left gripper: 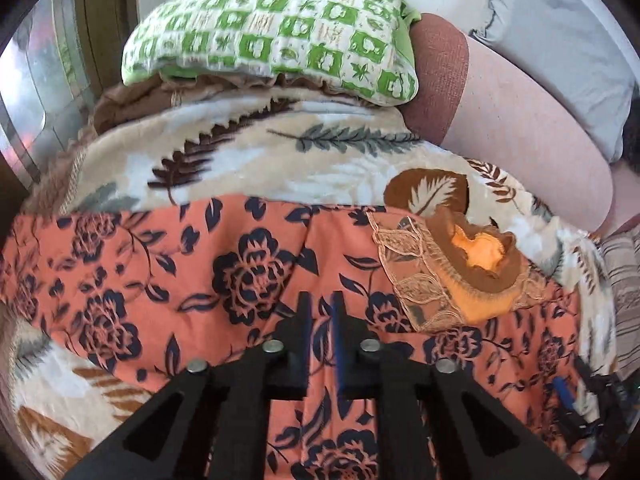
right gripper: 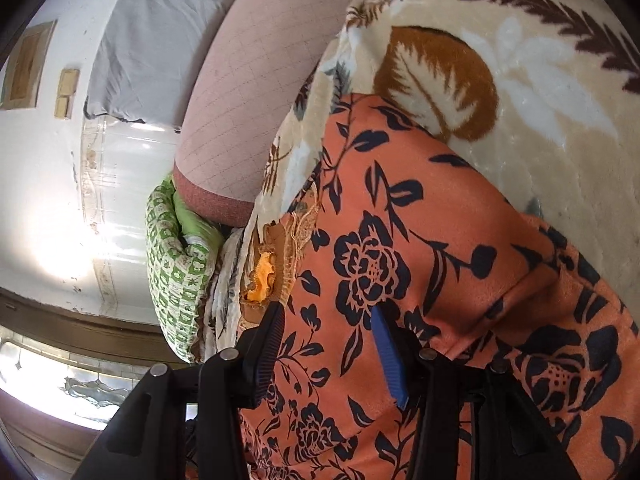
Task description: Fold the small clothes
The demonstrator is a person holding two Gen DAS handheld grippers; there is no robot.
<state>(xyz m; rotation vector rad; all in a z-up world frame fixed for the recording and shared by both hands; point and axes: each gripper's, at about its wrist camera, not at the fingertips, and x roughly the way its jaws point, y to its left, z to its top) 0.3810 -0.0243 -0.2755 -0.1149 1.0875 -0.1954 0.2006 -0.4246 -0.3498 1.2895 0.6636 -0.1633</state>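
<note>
An orange garment with dark blue flowers (left gripper: 224,264) lies spread on a cream leaf-print blanket (left gripper: 280,148). It also fills the right wrist view (right gripper: 400,248). A brown and orange lace-trimmed cloth (left gripper: 460,272) lies on its right part and shows in the right wrist view (right gripper: 272,264). My left gripper (left gripper: 321,304) hovers over the garment's middle, its jaws nearly together with a narrow gap and nothing seen between them. My right gripper (right gripper: 328,316) is open, its fingers straddling the garment's surface near the lace cloth.
A green and white checked pillow (left gripper: 272,28) lies at the far end on the blanket. A pink bolster (left gripper: 520,120) and a grey pillow (left gripper: 568,40) lie at the right. A window (right gripper: 60,384) and white wall (right gripper: 40,200) are beyond.
</note>
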